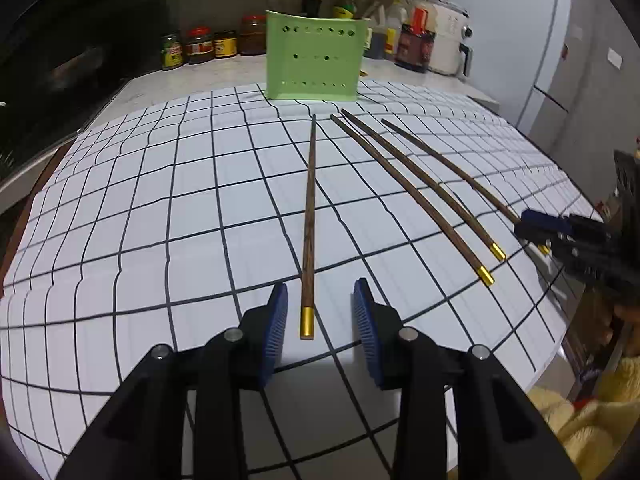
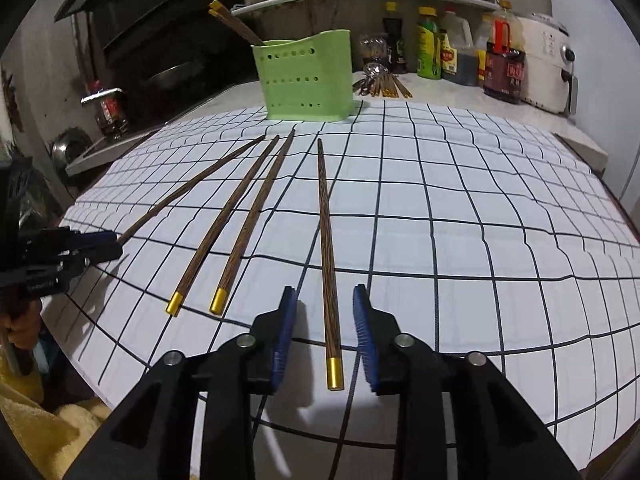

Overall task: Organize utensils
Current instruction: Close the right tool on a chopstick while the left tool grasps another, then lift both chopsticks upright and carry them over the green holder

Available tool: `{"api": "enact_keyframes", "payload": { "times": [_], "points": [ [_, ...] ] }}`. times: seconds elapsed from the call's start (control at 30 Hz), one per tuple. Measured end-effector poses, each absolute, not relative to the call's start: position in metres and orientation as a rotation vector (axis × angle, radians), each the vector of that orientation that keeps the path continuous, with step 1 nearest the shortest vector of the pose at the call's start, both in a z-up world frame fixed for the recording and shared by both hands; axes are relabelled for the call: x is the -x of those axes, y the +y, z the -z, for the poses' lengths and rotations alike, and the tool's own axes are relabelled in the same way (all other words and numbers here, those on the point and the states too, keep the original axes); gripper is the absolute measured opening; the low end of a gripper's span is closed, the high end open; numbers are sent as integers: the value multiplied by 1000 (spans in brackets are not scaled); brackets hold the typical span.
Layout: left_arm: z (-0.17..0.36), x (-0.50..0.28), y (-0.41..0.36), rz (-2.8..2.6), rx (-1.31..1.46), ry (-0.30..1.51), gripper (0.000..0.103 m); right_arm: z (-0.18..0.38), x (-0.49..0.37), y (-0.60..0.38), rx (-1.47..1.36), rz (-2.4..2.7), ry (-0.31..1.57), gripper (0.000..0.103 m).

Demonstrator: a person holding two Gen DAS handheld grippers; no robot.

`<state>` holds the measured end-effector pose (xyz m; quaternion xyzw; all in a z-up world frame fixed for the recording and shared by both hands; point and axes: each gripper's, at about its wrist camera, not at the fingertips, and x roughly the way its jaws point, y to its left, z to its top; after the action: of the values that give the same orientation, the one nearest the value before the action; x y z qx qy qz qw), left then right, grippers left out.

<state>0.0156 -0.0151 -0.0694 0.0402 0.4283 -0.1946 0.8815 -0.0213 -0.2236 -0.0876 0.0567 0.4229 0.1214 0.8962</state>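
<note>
Several dark wooden chopsticks with gold caps lie on a white grid mat (image 1: pixel 160 208), tips toward a green perforated utensil holder (image 1: pixel 316 60) at the back, which holds more chopsticks (image 2: pixel 236 26). My left gripper (image 1: pixel 320 300) is open, its blue pads on either side of the leftmost chopstick (image 1: pixel 309 224) near its gold end. My right gripper (image 2: pixel 325 306) is open around the rightmost chopstick (image 2: pixel 326 240). Two more chopsticks (image 2: pixel 236 224) lie between. Each gripper shows in the other's view: the right gripper (image 1: pixel 560 232), the left gripper (image 2: pixel 80 246).
Sauce bottles and jars (image 1: pixel 200 46) line the counter behind the holder, under a shelf. A white appliance (image 2: pixel 548 68) stands at the back right. Spoons and chopsticks (image 2: pixel 380 84) lie behind the holder. A stove (image 2: pixel 100 148) is on the left. A yellow cloth (image 1: pixel 592 412) lies below the mat's edge.
</note>
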Motion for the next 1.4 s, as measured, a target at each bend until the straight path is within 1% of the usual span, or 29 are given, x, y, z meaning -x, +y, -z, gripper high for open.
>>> {"api": "enact_keyframes", "payload": {
  "times": [0.33,0.4,0.5,0.6,0.63,0.67,0.73,0.77,0.8,0.83,0.87,0.97,1.13,1.4],
  "points": [
    [71,-21,-17,384,-72,864,34,89,31,-220,-53,-245,841,35],
    [70,-24,-16,387,-58,865,34,89,34,-226,-61,-239,839,32],
    [71,-27,-18,390,-43,859,34,90,37,-228,-67,-240,821,31],
    [71,-27,-23,377,-67,853,34,90,39,-223,-47,-236,802,23],
    [71,-26,-24,380,-71,855,29,90,40,-222,-40,-234,799,20],
    [71,-25,-24,391,-67,858,23,90,42,-220,-29,-230,793,19],
    [71,-24,-23,406,-66,859,22,90,44,-221,-30,-222,790,19],
    [72,-23,-24,401,-76,854,17,90,43,-223,-49,-220,794,19],
    [72,-23,-23,392,-85,850,15,90,42,-226,-73,-218,798,16],
    [72,-24,-21,389,-84,849,10,91,42,-228,-87,-215,801,7],
    [72,-24,-20,389,-80,849,7,90,41,-229,-102,-210,806,7],
    [68,-25,-15,406,-50,843,7,86,41,-228,-110,-209,812,7],
    [27,-16,-7,408,-51,702,7,52,43,-240,-177,-226,749,7],
    [-60,-3,2,407,-27,435,7,-33,36,-253,-225,-213,563,7]
  ]
}}
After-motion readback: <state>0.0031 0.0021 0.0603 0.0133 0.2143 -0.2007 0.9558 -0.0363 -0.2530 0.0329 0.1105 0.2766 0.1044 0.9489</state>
